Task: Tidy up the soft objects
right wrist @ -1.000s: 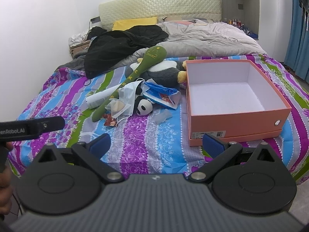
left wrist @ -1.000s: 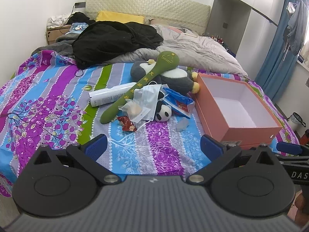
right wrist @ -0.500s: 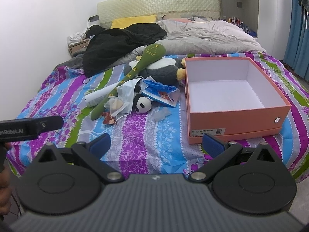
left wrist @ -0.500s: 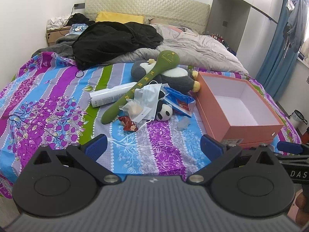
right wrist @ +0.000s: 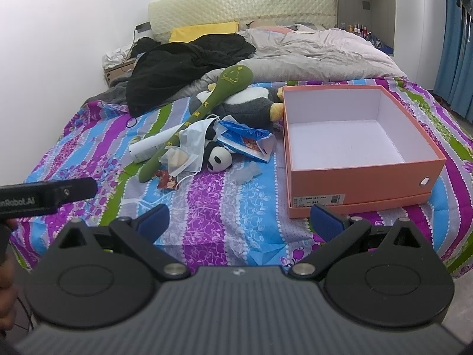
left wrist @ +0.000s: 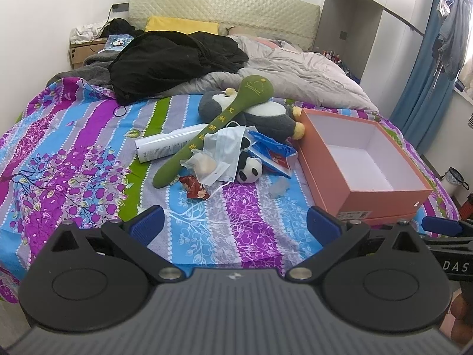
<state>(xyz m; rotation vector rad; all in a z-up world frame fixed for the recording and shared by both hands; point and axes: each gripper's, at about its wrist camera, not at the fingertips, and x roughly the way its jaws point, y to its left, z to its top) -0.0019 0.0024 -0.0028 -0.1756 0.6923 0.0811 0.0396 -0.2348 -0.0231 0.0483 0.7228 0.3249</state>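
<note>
I hold my left hand-held gripper [left wrist: 233, 222] above the near edge of the bed, its blue-padded fingers spread wide with nothing between them, and my right hand-held gripper [right wrist: 239, 217] hangs the same way, fingers apart and empty, just in front of the open orange cardboard box [right wrist: 363, 177]. That box sits on the purple, blue and green striped floral bedsheet [left wrist: 74, 159] with its white inside bare. To the left of the box lies the heap of soft things: a long green plush spoon-shaped toy [left wrist: 218, 121] rests slantwise across a grey and white plush penguin [left wrist: 266, 112], whose yellow foot touches the box's far corner. Below them a small black and white plush panda [left wrist: 249, 171] lies partly under a crumpled pale blue face mask [left wrist: 227, 145], beside a blue plastic snack packet [left wrist: 272, 153]. A white cylindrical tube [left wrist: 165, 148] lies under the green toy's handle, a clear plastic pouch [left wrist: 207, 165] sits on the mask, and a red wrapper [left wrist: 193, 188] lies nearest to me. Farther back a black garment [left wrist: 174, 59] is piled on a grey quilt [left wrist: 310, 74].
</note>
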